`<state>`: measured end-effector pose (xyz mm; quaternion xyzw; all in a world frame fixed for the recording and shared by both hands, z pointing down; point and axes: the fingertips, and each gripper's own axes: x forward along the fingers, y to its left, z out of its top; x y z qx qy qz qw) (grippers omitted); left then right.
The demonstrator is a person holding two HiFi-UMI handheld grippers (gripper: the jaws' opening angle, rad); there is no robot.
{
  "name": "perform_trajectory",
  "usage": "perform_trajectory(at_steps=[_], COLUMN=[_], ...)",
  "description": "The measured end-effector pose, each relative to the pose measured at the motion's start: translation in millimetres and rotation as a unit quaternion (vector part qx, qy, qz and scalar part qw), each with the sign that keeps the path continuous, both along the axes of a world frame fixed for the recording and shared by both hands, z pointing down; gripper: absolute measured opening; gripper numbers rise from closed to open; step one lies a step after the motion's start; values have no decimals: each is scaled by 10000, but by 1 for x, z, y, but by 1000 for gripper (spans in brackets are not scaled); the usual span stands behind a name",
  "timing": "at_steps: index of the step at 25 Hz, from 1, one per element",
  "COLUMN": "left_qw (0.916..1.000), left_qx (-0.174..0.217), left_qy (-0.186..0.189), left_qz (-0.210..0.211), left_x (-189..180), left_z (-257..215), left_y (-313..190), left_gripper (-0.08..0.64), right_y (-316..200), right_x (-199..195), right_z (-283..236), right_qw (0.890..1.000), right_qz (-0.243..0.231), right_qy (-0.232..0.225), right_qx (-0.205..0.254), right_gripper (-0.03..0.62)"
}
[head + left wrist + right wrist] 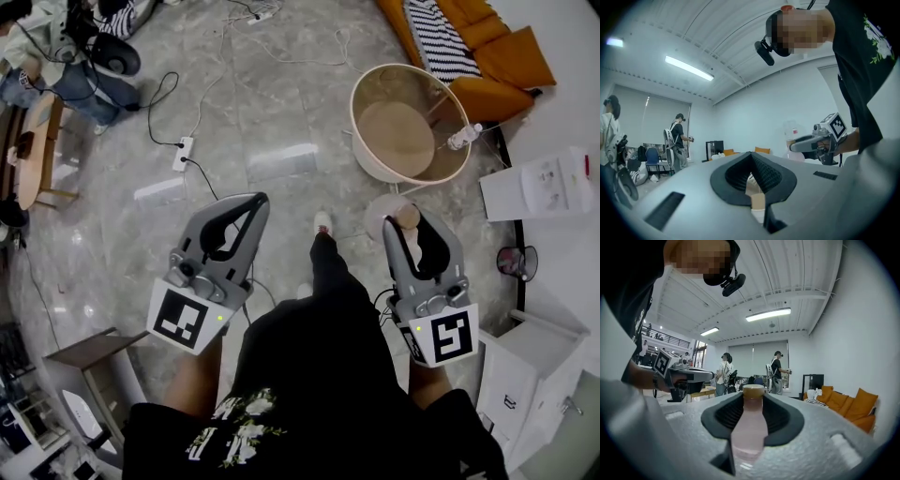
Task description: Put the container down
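Note:
The container is a clear bottle (749, 427) of pale pink liquid with a tan cap (407, 217). My right gripper (752, 399) is shut on its body, the cap standing just past the fingertips. In the head view the right gripper (411, 225) holds it up in the air at the right, above the floor and short of the round table. My left gripper (253, 200) hangs level with it on the left, its jaws together and nothing held. In the left gripper view the left gripper (751, 155) is seen with its pads meeting at the tip.
A round cream table (357, 122) stands ahead of the right gripper, with a small clear bottle (463, 138) near its right rim. An orange sofa (502, 61) lies beyond. White cabinets (525, 375) are at the right, a power strip (182, 153) and cables on the floor.

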<state>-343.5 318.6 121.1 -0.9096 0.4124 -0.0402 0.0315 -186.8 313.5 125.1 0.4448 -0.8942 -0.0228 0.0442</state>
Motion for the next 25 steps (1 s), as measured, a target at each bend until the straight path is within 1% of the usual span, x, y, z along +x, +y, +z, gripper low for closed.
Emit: perform_trajectory(at_steps=[6,12,15,20,25], left_qw=[9999,9996,9993,9987,9984], left_qx=[-103,-105,-12,161,215], left_qy=[30,-148,-229,-358,-259], left_qz=[-55,-236,-303,-333,-465], left_x=[8,10,11,20,25], left_z=[-2,-11,-21,-24,-21], left_y=[-56,-119,-153,-205,-252], left_gripper=[5,5,5,5,5], right_y=[-61,-132,-169,-225,-275], right_x=[6,12,12,10,14], right_z=[-6,-8,-14,-10,-8], right_qw=[9999,9998,9997,9991,9983], right_qz=[-70,-176,-247,-418,-574], right_qy=[56,-28,-79,-34,-45], right_qx=[-52,-67,44,6,104], right_gripper=[121,121,121,121,121])
